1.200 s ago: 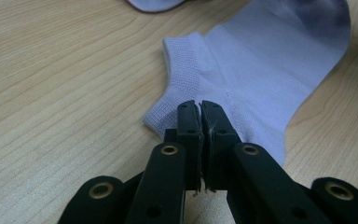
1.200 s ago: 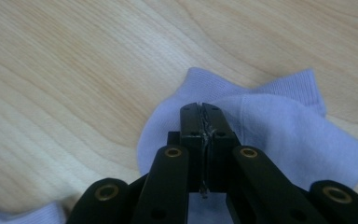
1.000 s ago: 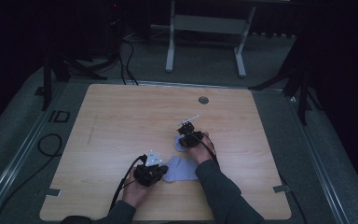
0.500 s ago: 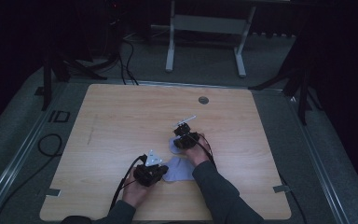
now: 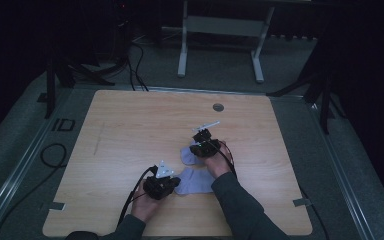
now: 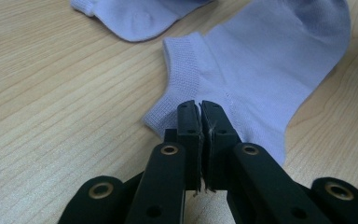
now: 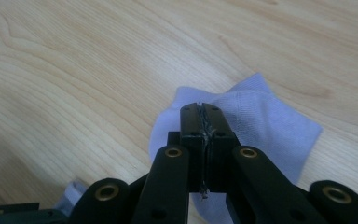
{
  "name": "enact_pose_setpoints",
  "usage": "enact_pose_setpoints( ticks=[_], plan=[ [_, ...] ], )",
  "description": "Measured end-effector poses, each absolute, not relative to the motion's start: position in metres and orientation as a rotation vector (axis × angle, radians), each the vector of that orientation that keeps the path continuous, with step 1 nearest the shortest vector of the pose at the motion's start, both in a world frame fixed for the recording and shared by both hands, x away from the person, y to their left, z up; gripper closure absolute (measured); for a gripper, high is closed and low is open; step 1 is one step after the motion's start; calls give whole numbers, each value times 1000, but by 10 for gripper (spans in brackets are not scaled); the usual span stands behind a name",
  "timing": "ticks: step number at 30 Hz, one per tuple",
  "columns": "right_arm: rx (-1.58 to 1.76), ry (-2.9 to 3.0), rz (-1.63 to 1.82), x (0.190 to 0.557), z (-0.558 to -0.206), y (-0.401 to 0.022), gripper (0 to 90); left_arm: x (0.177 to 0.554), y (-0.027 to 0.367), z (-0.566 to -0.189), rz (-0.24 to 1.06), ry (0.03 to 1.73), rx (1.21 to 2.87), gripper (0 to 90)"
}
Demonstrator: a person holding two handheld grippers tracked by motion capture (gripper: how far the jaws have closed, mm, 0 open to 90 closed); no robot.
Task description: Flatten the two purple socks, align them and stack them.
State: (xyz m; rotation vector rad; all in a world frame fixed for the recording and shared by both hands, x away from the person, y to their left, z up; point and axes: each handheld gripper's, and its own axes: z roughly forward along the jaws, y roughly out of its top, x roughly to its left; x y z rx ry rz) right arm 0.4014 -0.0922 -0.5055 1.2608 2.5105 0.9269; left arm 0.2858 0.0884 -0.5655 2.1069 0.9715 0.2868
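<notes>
High view: two pale lilac socks lie on the table [image 5: 130, 130], toward its near half. The left gripper [image 5: 161, 186] sits at about seven o'clock from the table's middle, touching the left edge of the near sock [image 5: 195, 181]. The right gripper [image 5: 205, 145] is at about one o'clock from it, over the far sock [image 5: 190, 156]. Both forearms come in from six o'clock, the right one angled across toward eleven, the left wrist low and close to the wood.

Left gripper view: the left gripper [image 6: 199, 108] is clenched, its jaws pressed together at the near sock [image 6: 261, 70] close to the ribbed cuff; whether cloth is actually pinched I cannot tell for sure, though fibres show in the seam. The far sock [image 6: 135, 16] lies at eleven o'clock.

Right gripper view: the right gripper [image 7: 200, 109] is also clenched, jaws tight over the far sock [image 7: 256, 126], which bunches under them, so it looks pinched.

To do this well, I'd judge the right hand should lift slowly and keep its pinch deep in the cloth, while the left pins its sock flat so the two don't drag together.
</notes>
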Motion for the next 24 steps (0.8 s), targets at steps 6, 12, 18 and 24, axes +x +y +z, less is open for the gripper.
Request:
enact_pose_setpoints(
  ticks=[6, 12, 18, 24],
  plan=[
    [1283, 2488, 972, 400, -500, -106, 885, 286, 89, -566, 287, 971, 2106, 870],
    [1331, 2486, 1018, 400, -497, -122, 885, 286, 88, -566, 286, 972, 2105, 870],
    [1347, 2456, 1030, 398, -493, -137, 885, 286, 88, -566, 286, 972, 2104, 871],
    [1376, 2436, 1035, 396, -493, -151, 884, 286, 88, -566, 286, 973, 2101, 871]
  ],
)
